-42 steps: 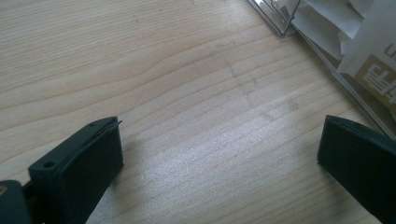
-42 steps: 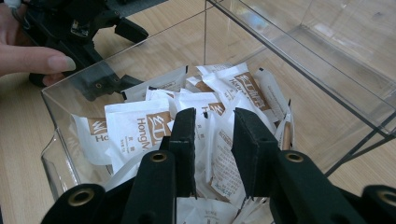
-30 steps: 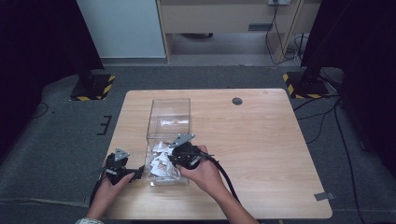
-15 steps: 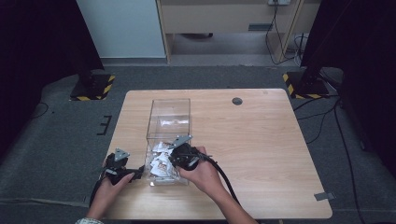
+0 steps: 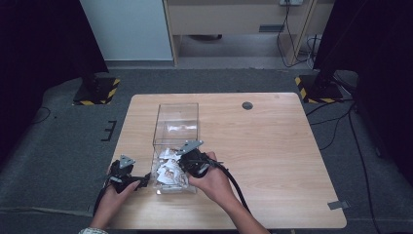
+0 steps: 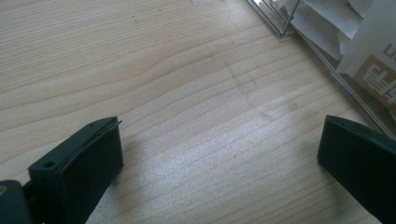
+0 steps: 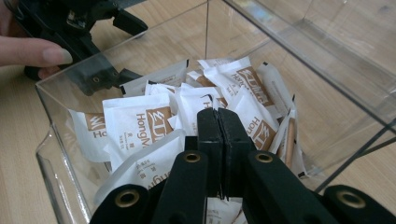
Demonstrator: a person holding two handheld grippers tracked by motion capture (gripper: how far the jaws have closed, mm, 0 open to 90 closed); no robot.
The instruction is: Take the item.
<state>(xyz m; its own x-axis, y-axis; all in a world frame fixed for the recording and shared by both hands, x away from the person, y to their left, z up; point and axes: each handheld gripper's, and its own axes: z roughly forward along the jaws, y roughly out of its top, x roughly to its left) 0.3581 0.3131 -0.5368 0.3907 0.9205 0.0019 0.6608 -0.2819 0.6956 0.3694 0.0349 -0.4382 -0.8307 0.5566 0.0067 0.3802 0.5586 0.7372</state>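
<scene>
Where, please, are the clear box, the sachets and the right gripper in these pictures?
clear box (image 5: 176, 113): high view, its bare far wall.
sachets (image 7: 135, 122): right gripper view, the front of one white sachet.
right gripper (image 7: 218, 122): right gripper view, the tips of its closed jaws.

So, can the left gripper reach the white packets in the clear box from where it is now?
Probably not directly. The left gripper sits open on the table, outside the clear box, whose wall stands between it and the packets. It would need to lift over the rim, where the right gripper already is.
</scene>
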